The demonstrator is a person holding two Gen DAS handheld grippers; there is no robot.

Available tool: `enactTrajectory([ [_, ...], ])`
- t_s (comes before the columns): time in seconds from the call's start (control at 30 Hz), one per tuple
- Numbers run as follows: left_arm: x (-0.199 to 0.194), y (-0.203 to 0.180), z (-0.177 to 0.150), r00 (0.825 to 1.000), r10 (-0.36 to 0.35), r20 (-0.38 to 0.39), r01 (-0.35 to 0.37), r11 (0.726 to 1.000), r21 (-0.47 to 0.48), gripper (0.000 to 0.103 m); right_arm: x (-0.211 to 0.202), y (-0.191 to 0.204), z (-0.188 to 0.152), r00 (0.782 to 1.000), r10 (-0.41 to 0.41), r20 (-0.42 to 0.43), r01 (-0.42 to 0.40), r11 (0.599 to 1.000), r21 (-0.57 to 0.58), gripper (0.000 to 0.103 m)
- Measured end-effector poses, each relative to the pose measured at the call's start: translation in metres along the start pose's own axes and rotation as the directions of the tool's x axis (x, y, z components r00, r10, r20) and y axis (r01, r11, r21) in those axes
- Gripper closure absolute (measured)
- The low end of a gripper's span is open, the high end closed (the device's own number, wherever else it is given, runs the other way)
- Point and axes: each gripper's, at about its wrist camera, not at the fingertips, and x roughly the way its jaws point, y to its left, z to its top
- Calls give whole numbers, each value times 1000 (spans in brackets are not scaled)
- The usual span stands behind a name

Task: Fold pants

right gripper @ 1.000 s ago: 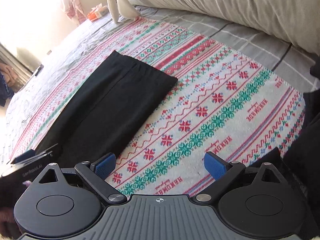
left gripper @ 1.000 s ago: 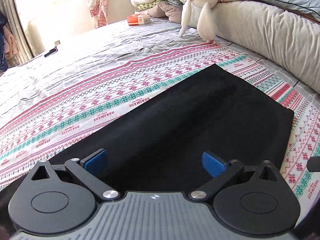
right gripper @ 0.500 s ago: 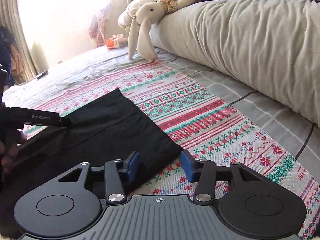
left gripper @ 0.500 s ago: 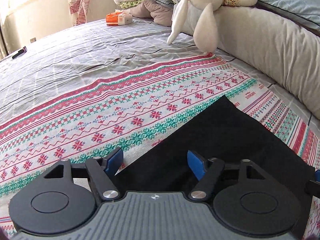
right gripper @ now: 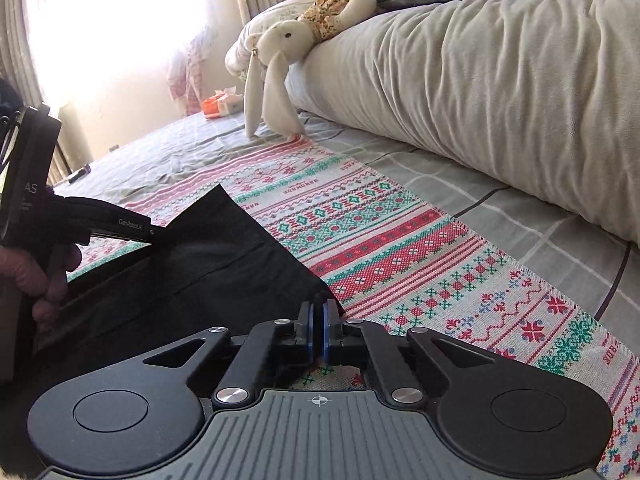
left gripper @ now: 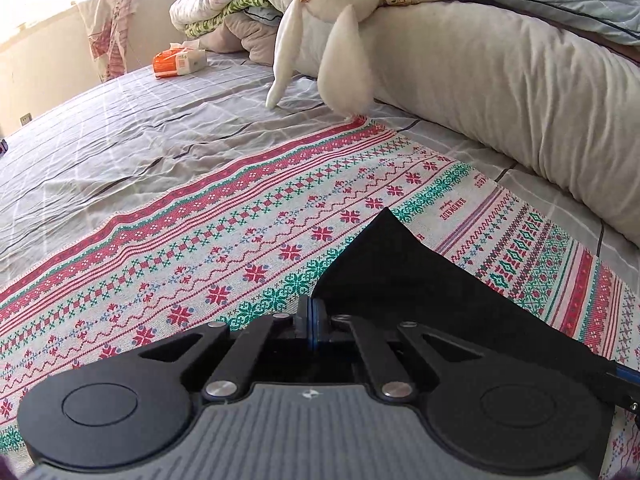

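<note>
Both pinches set: my left gripper (left gripper: 311, 322) and right gripper (right gripper: 319, 330) each clenched on an end corner of the black pants (right gripper: 224, 264), probably full thickness, so lift both level and fold evenly; pants lie flat, matte, creased, on the patterned runner (right gripper: 420, 264) mid-bed.

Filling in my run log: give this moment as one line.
phase: grasp | left gripper: shut on black pants edge | right gripper: shut on pants corner | surface: patterned cloth

Black pants (left gripper: 420, 280) lie flat on the patterned cloth (left gripper: 240, 240); one corner points outward.
</note>
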Motion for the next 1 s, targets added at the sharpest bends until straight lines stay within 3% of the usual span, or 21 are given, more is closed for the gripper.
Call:
enactTrajectory([
  [0.23, 2, -15, 2, 993, 60, 103, -58, 998, -20, 86, -6, 2, 10, 998, -38, 50, 39, 999, -28, 101],
  [0.33, 13, -23, 0, 992, 88, 88, -87, 996, -16, 85, -1, 0, 11, 998, -58, 26, 58, 998, -32, 101],
  [0.43, 11, -29, -3, 986, 130, 101, -128, 991, -32, 72, 3, -2, 12, 997, -76, -21, 76, 997, -23, 89],
  [0.5, 0, -29, -3, 985, 141, 104, -136, 989, -51, 53, 3, -5, 16, 996, -78, -43, 77, 997, -15, 80],
  [0.53, -9, -28, -5, 982, 153, 112, -146, 987, -63, 50, 1, -7, 19, 996, -75, -48, 75, 997, -11, 76],
  [0.6, -28, -24, -10, 980, 165, 110, -155, 984, -91, 38, -3, -9, 23, 997, -61, -48, 61, 998, 1, 55],
  [0.67, -52, -17, -18, 978, 182, 101, -168, 977, -132, 26, -8, -12, 28, 998, -29, -52, 30, 999, 26, 43],
  [0.77, -94, -7, -36, 975, 208, 82, -193, 968, -160, 19, -11, -11, 37, 997, 33, -75, -29, 998, 52, 42],
  [1.0, -182, 12, -85, 957, 291, -11, -290, 946, -148, 5, -36, 13, 51, 983, 148, -108, -141, 988, 69, 25],
])
